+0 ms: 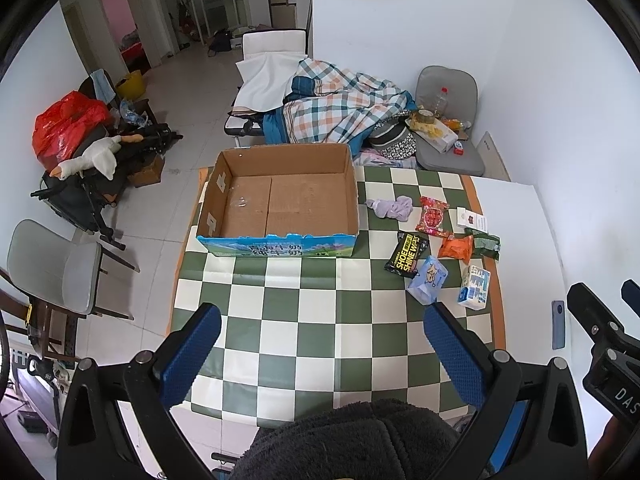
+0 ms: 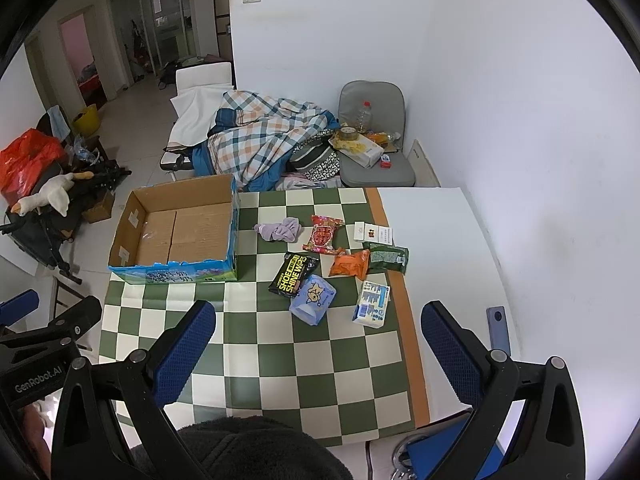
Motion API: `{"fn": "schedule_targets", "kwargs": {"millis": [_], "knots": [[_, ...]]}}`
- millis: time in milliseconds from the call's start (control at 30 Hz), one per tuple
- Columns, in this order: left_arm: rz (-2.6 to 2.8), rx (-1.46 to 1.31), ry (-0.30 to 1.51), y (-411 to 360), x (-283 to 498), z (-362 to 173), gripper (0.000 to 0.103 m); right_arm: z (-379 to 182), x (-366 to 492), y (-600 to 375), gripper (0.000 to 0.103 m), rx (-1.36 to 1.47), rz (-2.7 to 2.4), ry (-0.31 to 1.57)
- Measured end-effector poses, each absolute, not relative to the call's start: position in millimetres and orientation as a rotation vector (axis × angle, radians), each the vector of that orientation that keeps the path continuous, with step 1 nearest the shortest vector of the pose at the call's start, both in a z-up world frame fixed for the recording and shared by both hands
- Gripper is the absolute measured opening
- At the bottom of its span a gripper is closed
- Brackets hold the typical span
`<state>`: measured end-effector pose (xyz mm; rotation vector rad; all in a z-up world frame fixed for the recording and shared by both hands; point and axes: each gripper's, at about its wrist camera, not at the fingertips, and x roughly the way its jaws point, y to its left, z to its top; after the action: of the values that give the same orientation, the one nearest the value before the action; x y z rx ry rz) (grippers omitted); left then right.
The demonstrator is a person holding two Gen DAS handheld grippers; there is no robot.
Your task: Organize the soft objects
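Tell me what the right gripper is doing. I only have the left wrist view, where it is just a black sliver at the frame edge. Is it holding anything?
Observer: No. In the right wrist view, the right gripper is open, with its fingers spread wide and nothing gripped.
Operator: What lies closest ahead of it?
Observer: The blue tissue pack lies nearest, roughly centred between the fingers. It is untouched.
Operator: Is anything near its right finger?
Observer: What looks like a grey-blue phone lies on the bare white table, just outside that finger.
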<state>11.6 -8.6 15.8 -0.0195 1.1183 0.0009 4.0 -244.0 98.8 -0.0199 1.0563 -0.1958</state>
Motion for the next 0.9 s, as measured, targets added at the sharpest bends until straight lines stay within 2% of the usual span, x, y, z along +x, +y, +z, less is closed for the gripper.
{"fn": "schedule_targets", "kwargs": {"millis": [900], "knots": [[0.003, -0.007, 1.083, -4, 10, 25, 0.103, 115, 11, -245, 0.103, -0.023, -0.177, 1.044]]}}
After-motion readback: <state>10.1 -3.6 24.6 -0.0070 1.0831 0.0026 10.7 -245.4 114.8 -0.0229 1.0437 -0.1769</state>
